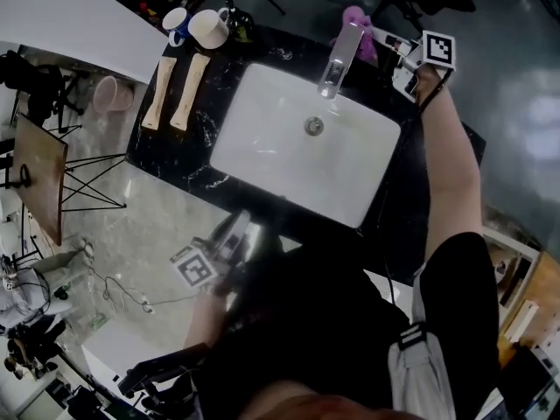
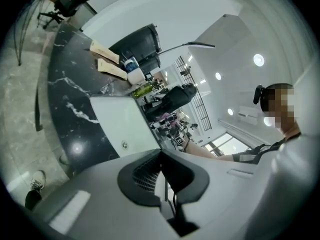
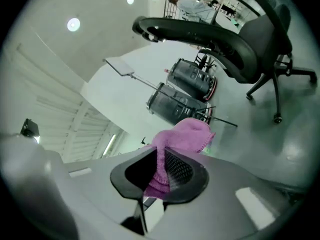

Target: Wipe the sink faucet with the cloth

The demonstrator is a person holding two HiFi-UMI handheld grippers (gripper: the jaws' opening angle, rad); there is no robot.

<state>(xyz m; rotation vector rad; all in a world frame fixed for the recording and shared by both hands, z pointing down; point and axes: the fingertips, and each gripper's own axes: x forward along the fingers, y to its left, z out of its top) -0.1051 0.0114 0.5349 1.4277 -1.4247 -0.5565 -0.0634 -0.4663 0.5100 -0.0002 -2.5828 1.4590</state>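
The metal faucet (image 1: pixel 339 59) stands at the far rim of the white sink (image 1: pixel 262 138). My right gripper (image 1: pixel 380 42) hangs just behind and to the right of the faucet, shut on a pink cloth (image 1: pixel 358 24). In the right gripper view the cloth (image 3: pixel 184 134) is pinched between the jaws and bunches out past the right gripper (image 3: pixel 162 173); the faucet is not seen there. The left gripper (image 1: pixel 240 227) is shut and empty, held off the counter's near edge. In the left gripper view the left gripper (image 2: pixel 163 178) points across the sink (image 2: pixel 120 126).
The sink sits in a black marble counter (image 1: pixel 175 151). Two mugs (image 1: pixel 206 26) stand at its far left corner, with two wooden pieces (image 1: pixel 175 92) lying beside them. The drain (image 1: pixel 313 126) lies below the faucet. Office chairs (image 3: pixel 220 34) stand behind the counter.
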